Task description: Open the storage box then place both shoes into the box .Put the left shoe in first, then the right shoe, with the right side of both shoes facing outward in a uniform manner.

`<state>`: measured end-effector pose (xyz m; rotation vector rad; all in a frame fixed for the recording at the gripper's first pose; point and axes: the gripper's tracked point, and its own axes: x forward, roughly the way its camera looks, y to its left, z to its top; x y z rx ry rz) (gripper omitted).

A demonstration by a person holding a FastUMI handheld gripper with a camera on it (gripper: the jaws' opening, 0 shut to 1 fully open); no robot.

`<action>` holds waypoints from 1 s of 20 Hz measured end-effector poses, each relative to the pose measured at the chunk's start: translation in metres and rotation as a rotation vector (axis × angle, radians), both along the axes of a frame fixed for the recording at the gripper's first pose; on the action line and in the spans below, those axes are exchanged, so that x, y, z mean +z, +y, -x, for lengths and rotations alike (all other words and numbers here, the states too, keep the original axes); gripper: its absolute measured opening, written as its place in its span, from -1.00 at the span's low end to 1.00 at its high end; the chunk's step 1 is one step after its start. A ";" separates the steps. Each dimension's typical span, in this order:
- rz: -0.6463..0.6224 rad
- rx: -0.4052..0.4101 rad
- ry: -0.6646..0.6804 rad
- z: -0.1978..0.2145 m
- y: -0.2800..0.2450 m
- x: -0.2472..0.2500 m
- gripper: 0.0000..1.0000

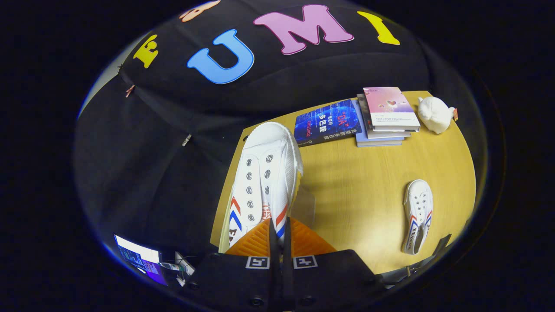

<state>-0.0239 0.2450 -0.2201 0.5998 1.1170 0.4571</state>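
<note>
Two white shoes with red and blue stripes are in sight. The first shoe [264, 177] is lifted above the bench's [368, 173] left edge, its side wall pinched between the nearly closed orange fingers [247, 242] of the claw [280, 236], toe pointing away. Beyond it lies one blue book [327, 122], then a stack of books [383, 117], then one white figurine [435, 114]. The second shoe [417, 215] lies flat on the bench to the right, well apart.
</note>
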 end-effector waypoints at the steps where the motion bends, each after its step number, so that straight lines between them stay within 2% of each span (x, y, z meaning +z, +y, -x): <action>1: -0.009 0.010 0.021 0.004 0.015 0.001 -0.90; 6: 0.002 0.094 0.118 0.034 0.082 -0.016 -0.90; 10: 0.041 0.110 0.194 0.052 0.114 -0.038 -0.90; 15: 0.112 0.115 0.221 0.056 0.129 -0.069 -0.90; 20: 0.127 0.135 0.262 0.067 0.141 -0.085 -0.90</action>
